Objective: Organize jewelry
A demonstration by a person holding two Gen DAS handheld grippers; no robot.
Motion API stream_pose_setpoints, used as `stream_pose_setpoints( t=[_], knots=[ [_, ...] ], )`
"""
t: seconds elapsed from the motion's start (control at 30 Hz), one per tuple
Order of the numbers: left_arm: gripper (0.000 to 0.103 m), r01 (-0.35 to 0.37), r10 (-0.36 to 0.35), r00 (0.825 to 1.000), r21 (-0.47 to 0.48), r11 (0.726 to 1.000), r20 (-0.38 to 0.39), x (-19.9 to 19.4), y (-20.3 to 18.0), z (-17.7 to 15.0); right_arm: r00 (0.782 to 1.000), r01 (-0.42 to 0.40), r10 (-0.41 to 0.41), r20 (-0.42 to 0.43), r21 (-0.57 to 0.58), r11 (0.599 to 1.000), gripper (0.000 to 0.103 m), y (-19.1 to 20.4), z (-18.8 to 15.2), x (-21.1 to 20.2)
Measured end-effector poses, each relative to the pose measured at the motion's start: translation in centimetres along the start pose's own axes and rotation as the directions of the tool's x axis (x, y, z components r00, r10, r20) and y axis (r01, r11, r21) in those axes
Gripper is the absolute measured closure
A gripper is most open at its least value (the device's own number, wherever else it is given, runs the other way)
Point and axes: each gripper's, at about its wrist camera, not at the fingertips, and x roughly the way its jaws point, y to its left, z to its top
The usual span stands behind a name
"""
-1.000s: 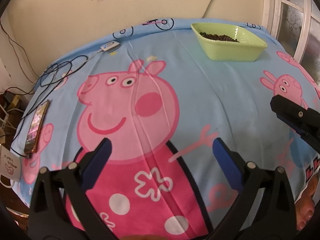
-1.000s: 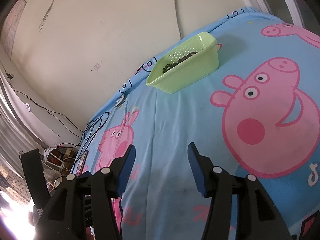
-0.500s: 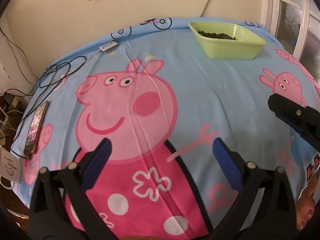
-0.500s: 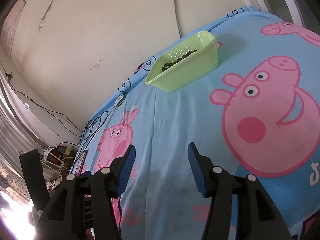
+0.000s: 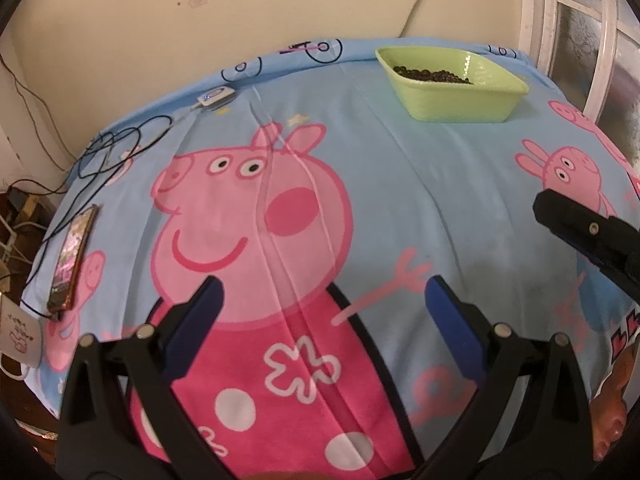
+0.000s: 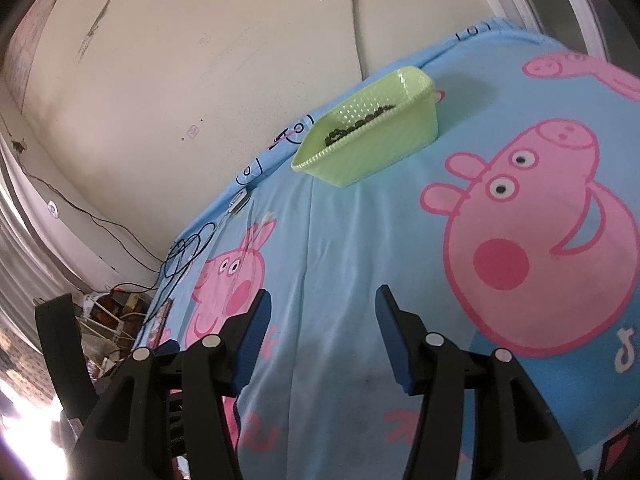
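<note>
The dark beaded jewelry (image 5: 434, 74) lies heaped in the bottom of a pale green plastic basket (image 5: 452, 98), in the upper right of the left wrist view and upper centre of the right wrist view (image 6: 360, 124). It looks like a strand or a heap of small round beads; whether they are strung I cannot tell. If strung, it should handle as light and limp, draping and sliding when lifted, so a pinch across a bunched section would likely hold better than one at a single bead. Loose beads would roll and slip from flat pads.

The basket looks thin-walled, perforated and light; it will probably skid on the cloth if nudged, and its rim is the obvious place to take it.

It rests on a bed covered by a blue cartoon-pig sheet (image 5: 400, 184), soft and creased, near the far edge by the wall.

The left tool (image 5: 322, 304) has its blue pads spread wide and empty, low in the frame, well apart from the basket. The right tool (image 6: 322, 320) is spread partway, also empty and far from the basket.

A phone (image 5: 72, 256) and coiled black cables (image 5: 120, 148) lie at the left edge.
</note>
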Motion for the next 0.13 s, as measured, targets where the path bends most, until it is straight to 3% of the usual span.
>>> stream_pose_setpoints(
  t=[0.13],
  knots=[
    [0.006,0.001,-0.001,1.0,0.001,1.0,-0.008,0.2,-0.05,-0.04,0.999,0.026,-0.025,0.03,-0.045,0.999,0.064,0.75,-0.11,-0.23]
  ],
)
